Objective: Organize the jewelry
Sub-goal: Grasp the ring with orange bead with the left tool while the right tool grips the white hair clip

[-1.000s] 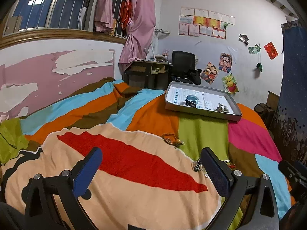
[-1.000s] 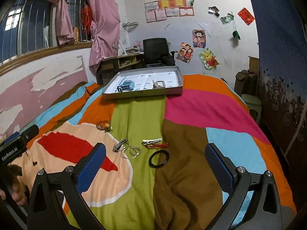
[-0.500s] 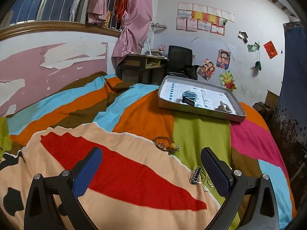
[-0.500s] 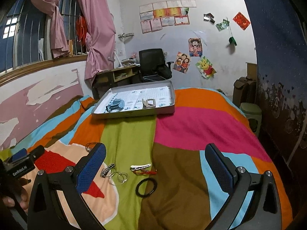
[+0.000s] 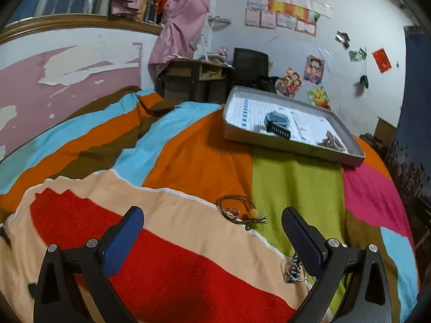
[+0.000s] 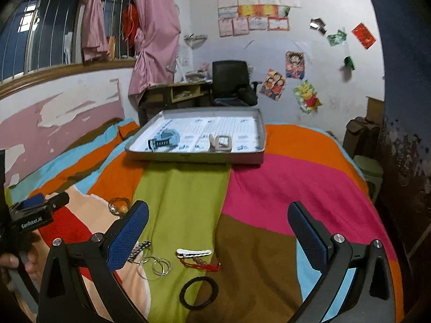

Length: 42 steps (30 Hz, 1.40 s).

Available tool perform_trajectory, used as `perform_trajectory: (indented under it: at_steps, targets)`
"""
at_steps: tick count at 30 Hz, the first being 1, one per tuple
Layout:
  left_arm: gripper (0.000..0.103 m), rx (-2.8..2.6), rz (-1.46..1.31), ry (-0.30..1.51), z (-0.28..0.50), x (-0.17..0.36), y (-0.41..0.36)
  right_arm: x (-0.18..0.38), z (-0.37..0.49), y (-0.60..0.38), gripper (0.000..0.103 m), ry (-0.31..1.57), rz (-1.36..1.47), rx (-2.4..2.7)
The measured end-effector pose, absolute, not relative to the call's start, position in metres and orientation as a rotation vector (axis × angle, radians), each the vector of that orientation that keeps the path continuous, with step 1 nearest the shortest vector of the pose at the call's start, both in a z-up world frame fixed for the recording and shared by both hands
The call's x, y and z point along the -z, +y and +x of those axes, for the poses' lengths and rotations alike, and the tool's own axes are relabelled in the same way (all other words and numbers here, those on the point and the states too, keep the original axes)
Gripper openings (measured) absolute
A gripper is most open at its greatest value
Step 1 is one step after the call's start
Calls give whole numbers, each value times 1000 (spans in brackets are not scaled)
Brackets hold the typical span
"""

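Honestly, the soft bedspread worries me most: pressing down could bunch fabric into a grasp and drag neighbouring pieces. My left gripper, jaws wide apart and empty, hovers near the cord necklace with the amber bead, whose loose loops could snag. Further right, my right gripper, also spread and empty, hangs over the beaded clip, thin rings, white hair clip, red cord bracelet and black band, crowded together. The tray sits far up the bed with clear room between; the bed's right edge drops away.
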<state>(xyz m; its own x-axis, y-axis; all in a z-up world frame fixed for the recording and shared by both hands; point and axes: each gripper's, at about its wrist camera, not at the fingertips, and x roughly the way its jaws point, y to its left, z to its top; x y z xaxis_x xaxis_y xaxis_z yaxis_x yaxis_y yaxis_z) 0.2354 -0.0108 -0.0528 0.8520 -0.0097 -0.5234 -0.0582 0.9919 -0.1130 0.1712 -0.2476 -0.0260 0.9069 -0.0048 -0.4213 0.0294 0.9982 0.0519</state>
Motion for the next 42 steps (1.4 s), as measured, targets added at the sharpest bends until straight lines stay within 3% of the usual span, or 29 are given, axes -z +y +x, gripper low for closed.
perform_trajectory:
  at_steps: [12, 16, 21, 37, 39, 42]
  targets:
    - [101, 216, 46, 575, 274, 80, -43, 74, 221, -264, 101, 648, 140, -53]
    - [84, 299, 107, 584, 286, 83, -55, 87, 231, -265, 94, 698, 146, -63]
    - [68, 343, 121, 643, 303, 95, -62, 106, 243, -260, 74, 776, 180, -99]
    - [28, 400, 103, 826, 329, 124, -67, 147, 276, -211, 70, 920, 107, -171]
    - [26, 405, 88, 830, 328, 123, -66, 152, 280, -206, 56, 936, 100, -181]
    - [24, 412, 70, 843, 328, 123, -65, 159, 281, -200, 53, 954, 94, -189]
